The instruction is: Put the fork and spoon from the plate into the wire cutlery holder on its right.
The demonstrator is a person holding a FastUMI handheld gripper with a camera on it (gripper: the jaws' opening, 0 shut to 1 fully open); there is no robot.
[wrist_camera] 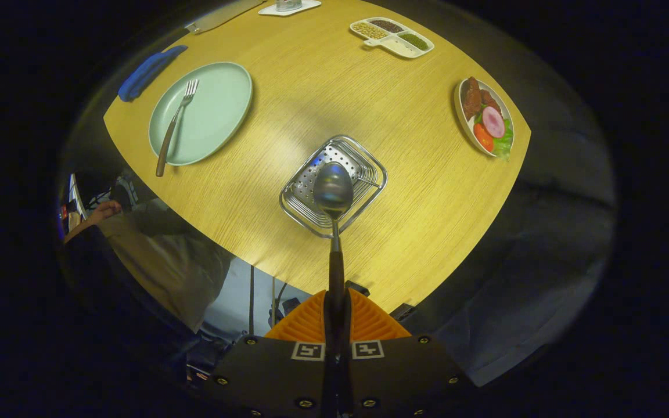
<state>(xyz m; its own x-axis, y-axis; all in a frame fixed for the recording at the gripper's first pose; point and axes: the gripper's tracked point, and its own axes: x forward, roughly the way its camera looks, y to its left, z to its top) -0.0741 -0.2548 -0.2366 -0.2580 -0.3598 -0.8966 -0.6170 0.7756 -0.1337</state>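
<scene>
Spoon [333, 191] clamped in hand-held gripper [335, 316], bowl over wire cutlery holder [363, 165]

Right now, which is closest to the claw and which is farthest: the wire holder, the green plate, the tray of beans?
1. Silver wire cutlery holder, just beyond the claw, under its spoon.
2. Round pale green plate, farther left.
3. White divided tray of beans, across the table.

Fork [175, 123] on plate [201, 113]; spoon [333, 191] above holder [333, 184]

The gripper [335, 316] fingers clamp the dark-handled metal spoon [333, 191] — its handle end hidden between them. The spoon's blurred bowl covers part of the square wire cutlery holder [363, 168].
</scene>
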